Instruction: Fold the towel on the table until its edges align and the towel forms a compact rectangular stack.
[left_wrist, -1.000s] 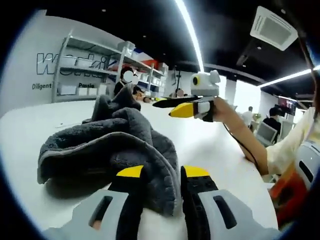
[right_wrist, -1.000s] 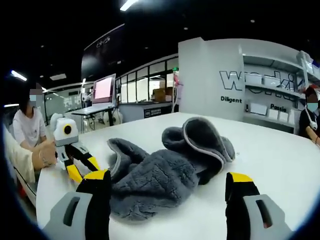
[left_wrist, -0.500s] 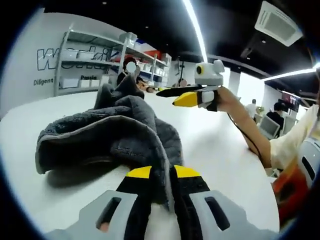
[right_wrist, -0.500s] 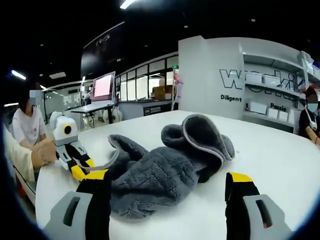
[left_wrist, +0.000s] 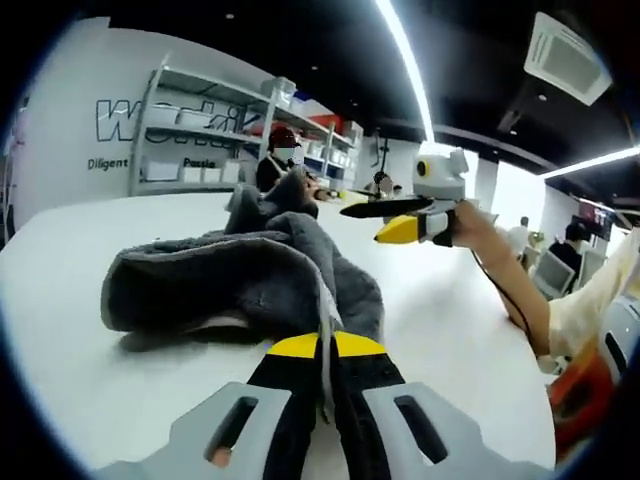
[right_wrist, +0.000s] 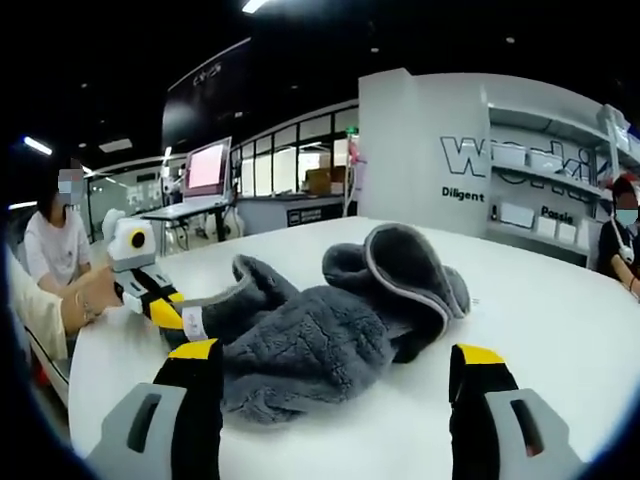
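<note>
A crumpled dark grey towel (left_wrist: 240, 275) lies in a heap on the white table (left_wrist: 450, 330). My left gripper (left_wrist: 325, 347) is shut on the towel's near edge, its yellow-tipped jaws pressed together on the cloth. In the right gripper view the towel (right_wrist: 330, 330) sits between my wide-apart jaws; my right gripper (right_wrist: 335, 355) is open with nothing held. There the left gripper (right_wrist: 172, 315), held by a hand, pinches a towel corner beside a white label (right_wrist: 192, 322). The right gripper (left_wrist: 368, 222) hovers above the table beyond the towel.
Shelves with boxes (left_wrist: 200, 130) and a lettered white wall (right_wrist: 480, 160) stand behind the table. People sit around, one at the far left (right_wrist: 55, 250). A pink-lit monitor (right_wrist: 207, 168) stands on a far desk. The table's bare top (right_wrist: 560, 300) stretches right.
My left jaws have shut on the towel's edge, and the pinched corner has been drawn up and out from the heap. The right gripper has stayed open in place.
</note>
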